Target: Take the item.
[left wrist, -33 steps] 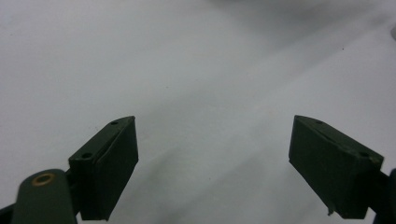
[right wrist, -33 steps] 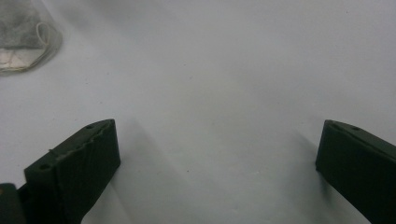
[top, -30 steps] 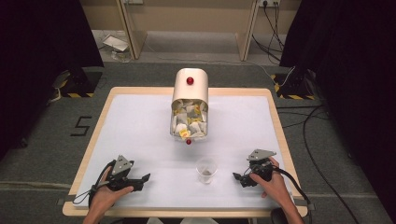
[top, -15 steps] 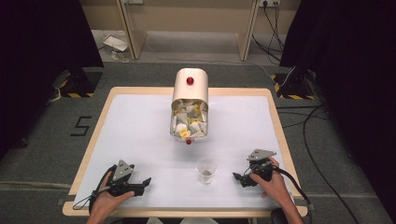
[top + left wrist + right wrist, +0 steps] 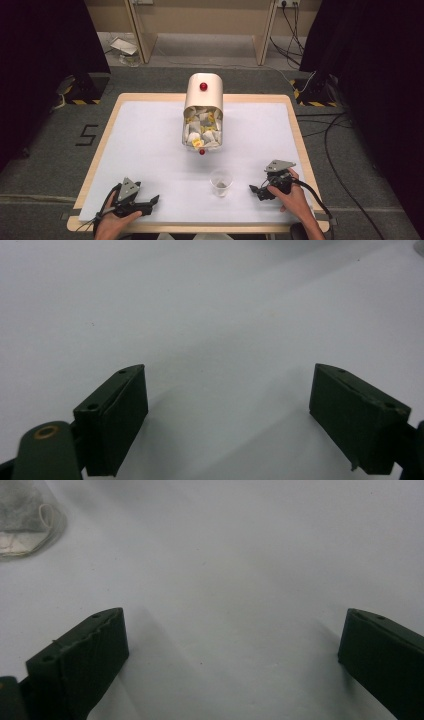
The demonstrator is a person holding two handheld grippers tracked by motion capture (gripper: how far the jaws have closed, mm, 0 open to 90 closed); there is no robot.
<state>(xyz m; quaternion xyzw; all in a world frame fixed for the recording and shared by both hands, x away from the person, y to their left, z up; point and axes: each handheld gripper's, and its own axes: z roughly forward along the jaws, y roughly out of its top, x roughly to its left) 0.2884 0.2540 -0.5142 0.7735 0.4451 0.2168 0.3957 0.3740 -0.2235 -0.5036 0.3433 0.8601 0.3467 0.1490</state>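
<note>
White table [image 5: 150,145] with a wood rim, grey floor around it, dark curtains on both sides.

Your left gripper [image 5: 148,204] sits at the near-left corner, jaws spread wide, nothing between them. In the left gripper view [image 5: 230,415] there is bare white surface in the gap. Your right gripper [image 5: 256,192] is at the near right, jaws also wide apart and empty; the right gripper view [image 5: 232,655] shows bare table between the jaws.

Clear plastic cup [image 5: 221,182] stands upright between the two grippers, nearer your right one and not touching it. Something small lies in its bottom, can't tell what. In the right gripper view the cup [image 5: 25,522] sits blurred at the upper left.

Beige dispenser box [image 5: 203,97] with a red knob stands at mid-table, further back; its open front is packed with tea bags [image 5: 201,130].

Left hand [image 5: 112,225] wraps the gripper from behind, low over the table. Right hand [image 5: 292,197] does the same, gripper pointing left toward the cup.
</note>
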